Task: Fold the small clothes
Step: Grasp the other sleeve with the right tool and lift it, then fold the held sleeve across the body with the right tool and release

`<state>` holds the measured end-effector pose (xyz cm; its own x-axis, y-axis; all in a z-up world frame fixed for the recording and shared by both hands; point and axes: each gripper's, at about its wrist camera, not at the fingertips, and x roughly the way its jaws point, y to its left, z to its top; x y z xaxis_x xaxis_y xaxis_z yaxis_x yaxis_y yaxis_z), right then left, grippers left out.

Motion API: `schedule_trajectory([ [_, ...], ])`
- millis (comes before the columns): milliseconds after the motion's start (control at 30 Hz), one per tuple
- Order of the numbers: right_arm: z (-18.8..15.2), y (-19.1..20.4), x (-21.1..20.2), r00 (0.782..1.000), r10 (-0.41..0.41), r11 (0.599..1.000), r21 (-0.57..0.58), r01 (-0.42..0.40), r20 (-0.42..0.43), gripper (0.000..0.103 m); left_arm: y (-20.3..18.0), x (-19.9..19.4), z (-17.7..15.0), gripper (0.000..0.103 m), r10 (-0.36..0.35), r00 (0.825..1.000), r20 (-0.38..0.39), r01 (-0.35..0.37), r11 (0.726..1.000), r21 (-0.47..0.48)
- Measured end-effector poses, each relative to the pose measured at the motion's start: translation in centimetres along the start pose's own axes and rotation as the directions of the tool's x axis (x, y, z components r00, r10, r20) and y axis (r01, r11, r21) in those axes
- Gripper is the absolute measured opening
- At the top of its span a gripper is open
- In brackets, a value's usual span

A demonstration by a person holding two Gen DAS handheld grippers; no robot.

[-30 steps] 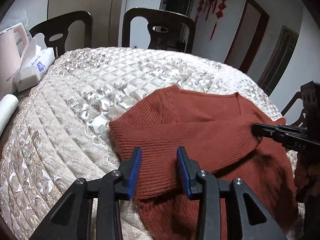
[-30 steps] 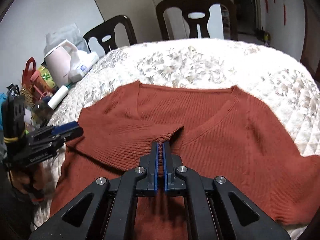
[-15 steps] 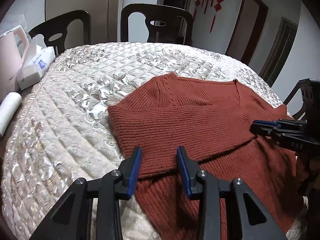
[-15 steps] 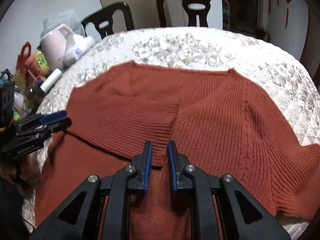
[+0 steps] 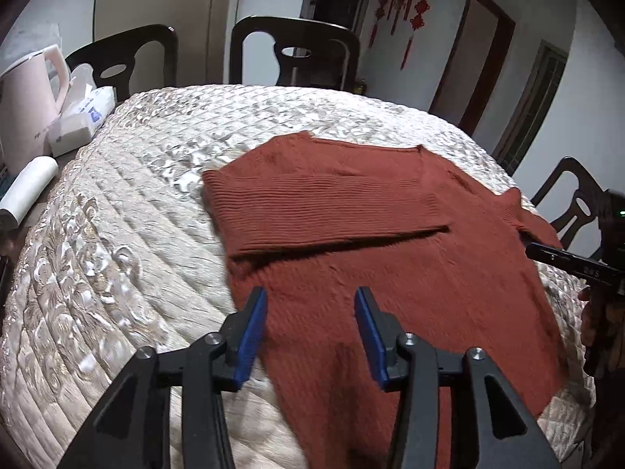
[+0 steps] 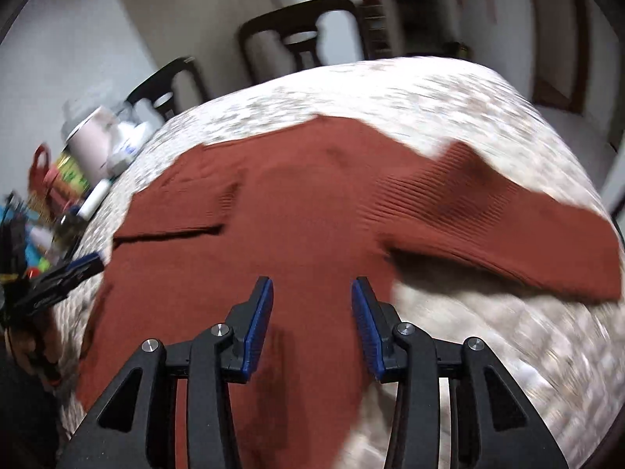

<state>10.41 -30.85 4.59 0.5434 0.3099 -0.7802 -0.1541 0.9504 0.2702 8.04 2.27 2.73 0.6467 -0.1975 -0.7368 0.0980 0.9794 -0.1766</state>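
Lying flat on the quilted table (image 5: 117, 234), the rust sweater (image 5: 390, 273) has one sleeve folded across; both grippers, left (image 5: 310, 332) and right (image 6: 311, 322), are opening, empty, likely freeing for the sleeve (image 6: 488, 219) at two o'clock.

Rust-red knit on a shiny cream quilt

The sweater (image 5: 390, 250) is rust-red with fine ribbing, the quilt (image 5: 129, 242) cream-gold satin with a floral, diamond-stitched pattern. Chairs (image 5: 297, 51) are dark brown, the kettle (image 5: 27, 105) pale pink, wall ornaments (image 5: 406, 4) red, gripper pads (image 5: 254, 336) blue.
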Motion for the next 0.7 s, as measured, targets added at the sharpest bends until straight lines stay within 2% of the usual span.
schedule_trajectory([
  [167,-0.2,-5.2,-1.5,0.998,-0.057,0.981,0.185,0.050,0.032,0.044,-1.4,0.5,0.1,0.054,-0.001,1.000,0.007,0.001,0.999,0.042],
  [300,-0.2,-8.6,-2.3,0.995,-0.067,0.944,0.327,0.041,0.068,0.044,-1.6,1.6,-0.3,0.054,0.008,1.000,-0.020,-0.007,0.999,0.043],
  [400,-0.1,-10.6,-2.6,0.993,-0.047,0.905,0.426,-0.004,0.108,0.044,-1.5,2.1,-0.7,0.054,0.008,0.999,-0.038,-0.007,0.999,0.036],
  [567,0.3,-13.1,-3.2,0.982,-0.095,0.843,0.538,-0.008,0.163,0.044,-1.9,2.3,-1.1,0.055,0.018,1.000,-0.026,-0.017,0.999,0.051],
  [667,0.7,-14.3,-3.1,0.977,-0.099,0.820,0.572,-0.028,0.190,0.044,-2.0,2.4,-1.1,0.058,0.021,0.999,-0.024,-0.019,0.998,0.061],
  [700,1.0,-14.5,-3.1,0.976,-0.105,0.819,0.574,-0.024,0.191,0.040,-2.0,2.4,-1.1,0.059,0.019,1.000,-0.024,-0.017,0.998,0.061],
])
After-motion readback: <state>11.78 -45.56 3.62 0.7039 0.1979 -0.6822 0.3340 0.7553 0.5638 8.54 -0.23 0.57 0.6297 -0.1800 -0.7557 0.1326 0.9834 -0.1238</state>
